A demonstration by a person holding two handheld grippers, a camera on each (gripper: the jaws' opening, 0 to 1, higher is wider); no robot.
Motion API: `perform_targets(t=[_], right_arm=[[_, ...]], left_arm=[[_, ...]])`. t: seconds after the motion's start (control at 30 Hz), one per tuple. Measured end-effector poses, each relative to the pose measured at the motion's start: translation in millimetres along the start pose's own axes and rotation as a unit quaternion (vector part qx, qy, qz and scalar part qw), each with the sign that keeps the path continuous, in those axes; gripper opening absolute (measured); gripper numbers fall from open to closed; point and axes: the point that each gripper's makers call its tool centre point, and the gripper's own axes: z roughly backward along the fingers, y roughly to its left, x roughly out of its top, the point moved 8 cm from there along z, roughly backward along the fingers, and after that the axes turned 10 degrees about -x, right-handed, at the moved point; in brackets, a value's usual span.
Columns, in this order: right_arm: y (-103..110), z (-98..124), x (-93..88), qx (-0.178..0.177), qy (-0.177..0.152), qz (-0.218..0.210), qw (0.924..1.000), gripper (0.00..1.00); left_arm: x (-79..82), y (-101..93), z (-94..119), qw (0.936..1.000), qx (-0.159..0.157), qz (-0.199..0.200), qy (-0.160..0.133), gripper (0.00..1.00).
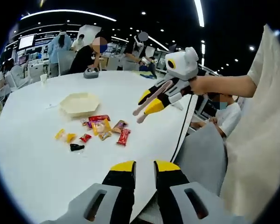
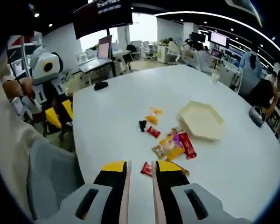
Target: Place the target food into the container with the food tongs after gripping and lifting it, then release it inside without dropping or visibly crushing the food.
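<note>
A cream hexagonal container (image 1: 79, 103) (image 2: 201, 120) sits on the white table (image 1: 46, 172) (image 2: 116, 107). Several small snack packets lie beside it: a red one (image 1: 123, 136) (image 2: 187, 145), a yellow-orange one (image 1: 102, 127) (image 2: 170, 149), a black one (image 1: 76, 147) (image 2: 142, 125). My right gripper (image 2: 141, 165) (image 1: 149, 102) hovers over the table edge with pale food tongs (image 1: 140, 115) (image 2: 126, 186) held along its jaws, a red packet (image 2: 147, 169) just beyond their tips. My left gripper (image 1: 145, 165) (image 2: 59, 113) hangs off the table's edge, jaws slightly apart and holding nothing.
A grey chair (image 1: 200, 154) (image 2: 51, 172) stands at the near table edge. A paper cup (image 1: 43, 78) (image 2: 215, 77) and a grey object (image 1: 91, 73) (image 2: 256, 116) rest on the far side, where people sit. A small black object (image 2: 101, 85) lies on the table.
</note>
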Motion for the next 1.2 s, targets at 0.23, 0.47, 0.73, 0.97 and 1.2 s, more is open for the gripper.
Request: perform_targets(t=[0.23, 0.47, 0.73, 0.97, 1.2], right_arm=[[-3, -14, -3.3, 0.023, 0.034, 0.084, 0.9956, 0.23], [-12, -26, -7.0, 0.041, 0.065, 0.148, 0.9859, 0.23], [-13, -40, -8.7, 0.066, 0.082, 0.191, 0.9758, 0.23], [-13, -47, -8.7, 0.082, 0.089, 0.212, 0.9699, 0.23], [-10, -54, -6.1, 0.114, 0.097, 0.246, 0.9576, 0.23]], left_arm=[[-3.0, 1.9, 1, 1.0000, 0.006, 0.002, 0.005, 0.20], [-3.9, 3.4, 2, 0.9999, 0.016, 0.004, 0.002, 0.34], [2.8, 5.8, 5, 0.9992, 0.036, -0.001, -0.015, 0.55], [5.9, 6.0, 6, 0.9989, 0.041, -0.003, -0.023, 0.63], [4.6, 6.3, 9, 0.9987, 0.045, -0.004, -0.025, 0.63]])
